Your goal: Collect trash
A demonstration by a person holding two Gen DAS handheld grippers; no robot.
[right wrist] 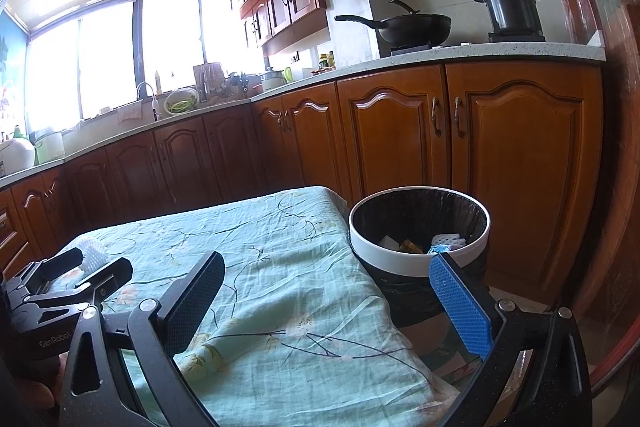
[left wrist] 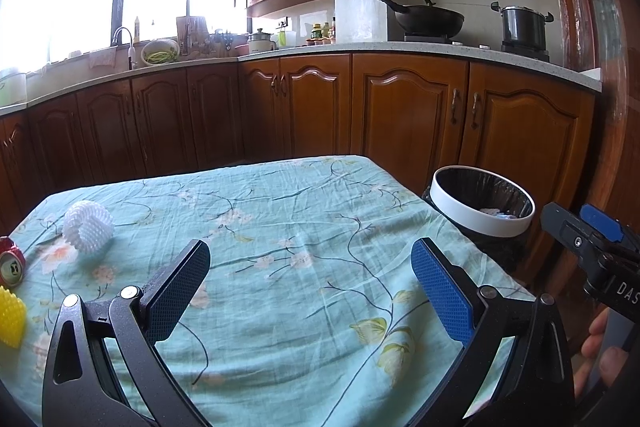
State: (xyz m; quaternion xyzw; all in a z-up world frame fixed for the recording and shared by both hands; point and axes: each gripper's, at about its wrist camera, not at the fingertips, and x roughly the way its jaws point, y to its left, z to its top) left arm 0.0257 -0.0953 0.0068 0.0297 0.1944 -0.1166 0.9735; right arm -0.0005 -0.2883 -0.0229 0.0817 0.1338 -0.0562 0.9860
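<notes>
A white foam net (left wrist: 88,230) lies on the teal floral tablecloth (left wrist: 280,227) at the far left. A crushed red can (left wrist: 11,263) and a yellow foam net (left wrist: 10,315) sit at the left edge of the view. My left gripper (left wrist: 312,255) hovers open over the cloth, holding nothing. The trash bin (right wrist: 418,259), white-rimmed with a black liner, stands beside the table's right edge and holds several scraps. My right gripper (right wrist: 328,263) is open and empty over the table's right side, its blue pad (right wrist: 460,303) in front of the bin.
Wooden kitchen cabinets (left wrist: 400,115) run behind the table and bin. On the counter are a wok (left wrist: 428,17), a pot (left wrist: 522,27) and a sink (left wrist: 124,47) under the window. A hand (left wrist: 600,351) holds the right gripper's handle.
</notes>
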